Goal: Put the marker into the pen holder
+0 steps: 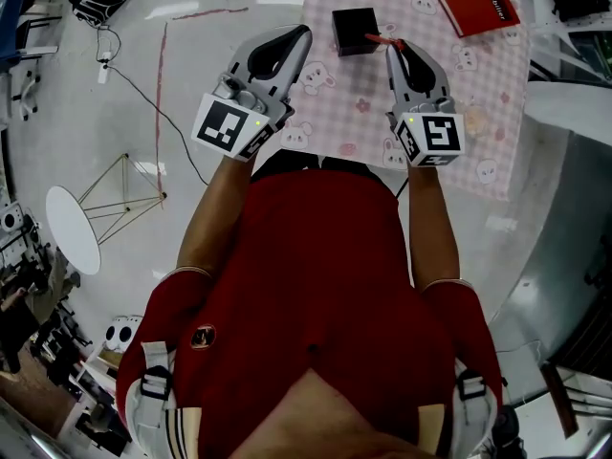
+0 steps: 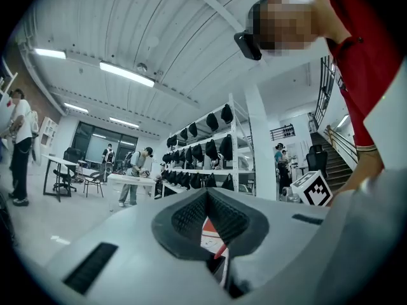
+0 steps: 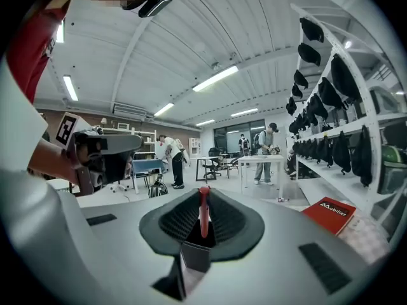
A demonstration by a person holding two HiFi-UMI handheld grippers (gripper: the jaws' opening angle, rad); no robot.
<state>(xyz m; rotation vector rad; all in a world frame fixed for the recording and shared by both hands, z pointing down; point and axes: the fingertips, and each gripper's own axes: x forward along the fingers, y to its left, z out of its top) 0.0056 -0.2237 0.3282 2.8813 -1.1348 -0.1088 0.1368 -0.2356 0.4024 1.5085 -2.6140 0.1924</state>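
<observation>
A black square pen holder (image 1: 355, 30) stands on the pink checked cloth (image 1: 497, 122). My right gripper (image 1: 392, 44) is shut on a red marker (image 1: 382, 38), whose tip sticks out to the left at the holder's right edge. In the right gripper view the marker (image 3: 203, 210) stands upright between the pads, with the holder's (image 3: 194, 256) open top just beneath it. My left gripper (image 1: 304, 32) hovers beside the holder's left side, jaws together and nothing in them. Through the slit of the left gripper (image 2: 208, 216) a red bit of the marker (image 2: 219, 251) shows.
A red book (image 1: 475, 3) lies on the cloth at the far right. The cloth's left edge runs just under the left gripper, with white floor beyond it. A cable (image 1: 143, 103) and a round white stand (image 1: 72, 228) are on the floor at left.
</observation>
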